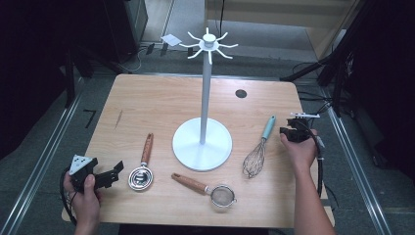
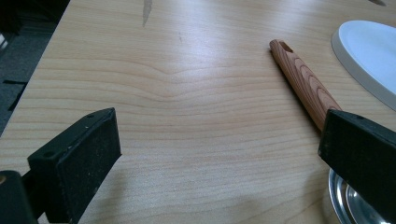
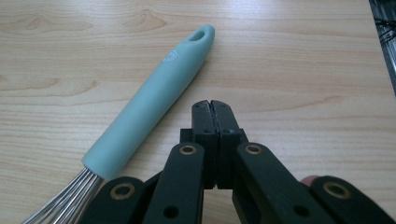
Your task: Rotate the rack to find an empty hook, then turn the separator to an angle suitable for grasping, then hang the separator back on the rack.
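Wooden table [image 1: 161, 98] is carrying a white stand [image 1: 202, 143] in the middle. Right gripper [image 1: 285, 131] is hovering just beside the whisk [image 1: 258, 149], jaws pressed together on nothing. Left gripper [image 1: 116, 172] is resting spread near what is probably a measuring cup [image 1: 141, 169].

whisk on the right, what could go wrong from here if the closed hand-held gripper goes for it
1. The right hand-held gripper is shut and empty beside the whisk; moving in closed would likely push the handle, not grip it.
2. The handle looks smooth and rounded, so it may roll away.
3. The rack stands close by; a swung whisk could knock its pole.
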Demonstrator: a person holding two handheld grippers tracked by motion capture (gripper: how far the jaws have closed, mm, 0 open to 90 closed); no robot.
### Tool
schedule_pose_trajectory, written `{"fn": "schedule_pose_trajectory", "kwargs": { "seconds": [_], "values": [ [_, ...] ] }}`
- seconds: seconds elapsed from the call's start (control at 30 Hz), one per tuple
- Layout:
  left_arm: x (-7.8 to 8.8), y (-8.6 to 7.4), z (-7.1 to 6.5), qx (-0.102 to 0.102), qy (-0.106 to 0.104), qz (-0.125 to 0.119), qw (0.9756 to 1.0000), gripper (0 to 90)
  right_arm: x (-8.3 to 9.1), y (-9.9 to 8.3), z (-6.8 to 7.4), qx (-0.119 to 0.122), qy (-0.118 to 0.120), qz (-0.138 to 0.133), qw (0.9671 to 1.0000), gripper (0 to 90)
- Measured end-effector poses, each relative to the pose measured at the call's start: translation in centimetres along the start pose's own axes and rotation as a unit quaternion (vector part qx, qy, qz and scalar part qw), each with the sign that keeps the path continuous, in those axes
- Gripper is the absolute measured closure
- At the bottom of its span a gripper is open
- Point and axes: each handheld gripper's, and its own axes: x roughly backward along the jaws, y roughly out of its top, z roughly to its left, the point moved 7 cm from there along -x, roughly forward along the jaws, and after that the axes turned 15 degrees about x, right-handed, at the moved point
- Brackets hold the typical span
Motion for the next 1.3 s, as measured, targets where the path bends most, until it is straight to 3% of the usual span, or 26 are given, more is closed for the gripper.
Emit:
{"fn": "schedule_pose_trajectory", "kwargs": {
  "seconds": [0.4, 0.87, 1.03, 1.3],
  "values": [
    [0.0, 0.0, 0.0, -0.002, 0.0, 0.001, 1.0, 0.0, -1.8, 1.1, -0.3, -0.02, -0.003, 0.015, 0.9997, 90.0],
    [0.0, 0.0, 0.0, -0.001, 0.0, 0.002, 1.0, 0.0, -3.7, 2.1, 0.4, -0.016, 0.002, 0.025, 0.9995, 90.0],
    [0.0, 0.0, 0.0, -0.001, -0.001, 0.003, 1.0, 0.0, -4.2, 2.4, 1.3, -0.003, 0.007, 0.026, 0.9996, 90.0],
    [0.0, 0.0, 0.0, 0.001, -0.002, 0.004, 1.0, 0.0, -4.6, 3.4, 3.1, 0.026, 0.036, 0.016, 0.9989, 90.0]
  ]
}}
